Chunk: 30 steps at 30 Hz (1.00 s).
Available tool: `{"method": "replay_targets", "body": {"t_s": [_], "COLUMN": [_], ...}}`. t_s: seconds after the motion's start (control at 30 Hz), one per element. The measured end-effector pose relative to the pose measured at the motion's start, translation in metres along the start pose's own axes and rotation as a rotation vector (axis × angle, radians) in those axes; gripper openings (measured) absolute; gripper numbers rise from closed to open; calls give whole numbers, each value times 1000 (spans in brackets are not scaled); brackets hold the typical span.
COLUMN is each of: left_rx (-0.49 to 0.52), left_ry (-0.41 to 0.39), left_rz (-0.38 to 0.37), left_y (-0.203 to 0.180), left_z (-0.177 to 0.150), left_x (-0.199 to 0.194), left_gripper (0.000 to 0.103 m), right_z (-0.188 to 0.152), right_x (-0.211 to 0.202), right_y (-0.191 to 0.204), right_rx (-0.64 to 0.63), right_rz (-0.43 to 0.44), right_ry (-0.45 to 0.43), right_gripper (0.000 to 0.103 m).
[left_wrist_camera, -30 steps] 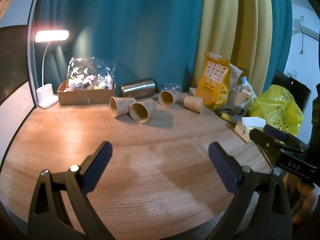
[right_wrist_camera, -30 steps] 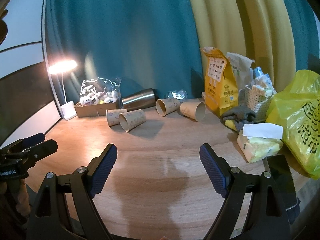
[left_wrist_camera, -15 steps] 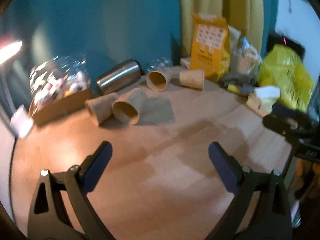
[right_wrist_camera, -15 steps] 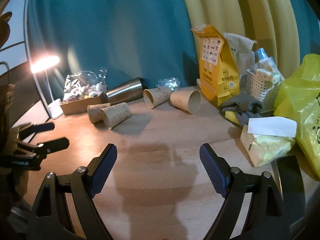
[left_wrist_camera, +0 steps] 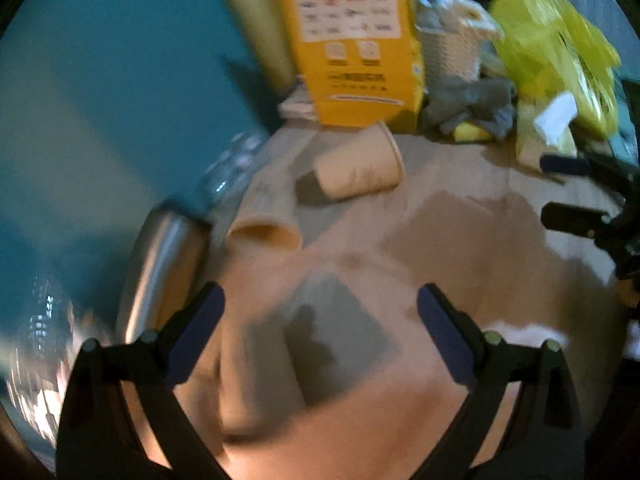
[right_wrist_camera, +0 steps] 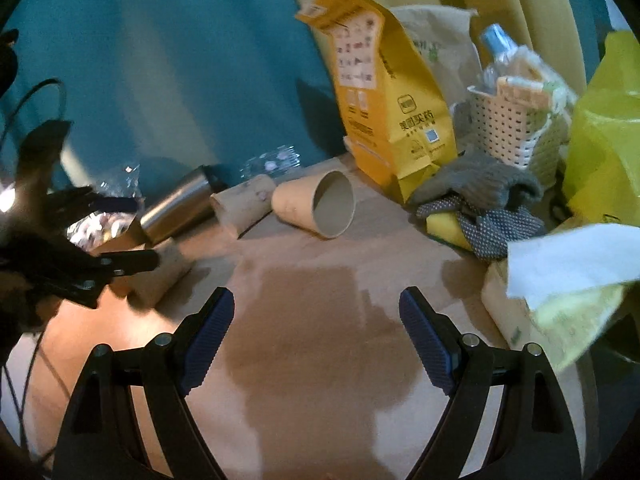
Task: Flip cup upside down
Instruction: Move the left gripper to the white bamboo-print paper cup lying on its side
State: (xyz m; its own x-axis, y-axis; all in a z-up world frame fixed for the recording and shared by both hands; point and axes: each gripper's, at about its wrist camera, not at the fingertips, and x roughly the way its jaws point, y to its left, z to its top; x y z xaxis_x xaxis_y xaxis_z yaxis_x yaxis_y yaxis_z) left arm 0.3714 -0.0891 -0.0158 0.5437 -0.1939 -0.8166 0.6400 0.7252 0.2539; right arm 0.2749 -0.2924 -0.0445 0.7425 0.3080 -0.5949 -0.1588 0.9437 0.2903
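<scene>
Several tan paper cups lie on their sides on the wooden table (right_wrist_camera: 320, 320). In the left wrist view, blurred, one cup (left_wrist_camera: 256, 376) lies between my open fingers, beside the left pad; my left gripper (left_wrist_camera: 320, 320) is empty. Two more cups (left_wrist_camera: 358, 168) (left_wrist_camera: 268, 216) lie ahead. In the right wrist view, my right gripper (right_wrist_camera: 316, 320) is open and empty above bare table; a cup with its mouth toward me (right_wrist_camera: 316, 206) and another (right_wrist_camera: 244, 204) lie ahead. The left gripper (right_wrist_camera: 120, 260) shows at the left over a cup (right_wrist_camera: 160, 276).
A steel flask (right_wrist_camera: 176, 208) lies by the teal curtain. An orange bag (right_wrist_camera: 384, 108), grey gloves (right_wrist_camera: 480, 192), a white basket (right_wrist_camera: 508, 128), a yellow plastic bag (right_wrist_camera: 604, 128) and a tissue pack (right_wrist_camera: 560, 272) crowd the right side.
My left gripper has swung forward and down fast over the nearer cups, which now lie between its fingers. My right gripper has moved closer to the two far cups.
</scene>
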Motion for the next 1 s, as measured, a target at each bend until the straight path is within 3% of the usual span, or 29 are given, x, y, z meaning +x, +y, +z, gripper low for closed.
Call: {"method": "replay_targets", "body": {"t_s": [0.13,0.3,0.67,0.83,1.0], "left_rx": [210,429,535,567,563], "left_ry": [46,101,100,130,119], "left_rz": [-47,-91,-162,-173,-165], "left_y": [-2,-17,-30,-31,-32], "left_z": [38,63,105,109,105], "left_x": [52,98,137,146,141], "left_gripper": [98,98,97,70,65], "right_z": [10,13,23,20,17], "right_x": [20,34,43,40,33], "right_y": [-17,-31,-41,-45,-46], "right_rx": [48,65,77,88,90], "right_rz": [-11,-9,-1,-2,2], "right_ry": [40,68,85,83,73], "right_gripper": [87,87,87,87,87]}}
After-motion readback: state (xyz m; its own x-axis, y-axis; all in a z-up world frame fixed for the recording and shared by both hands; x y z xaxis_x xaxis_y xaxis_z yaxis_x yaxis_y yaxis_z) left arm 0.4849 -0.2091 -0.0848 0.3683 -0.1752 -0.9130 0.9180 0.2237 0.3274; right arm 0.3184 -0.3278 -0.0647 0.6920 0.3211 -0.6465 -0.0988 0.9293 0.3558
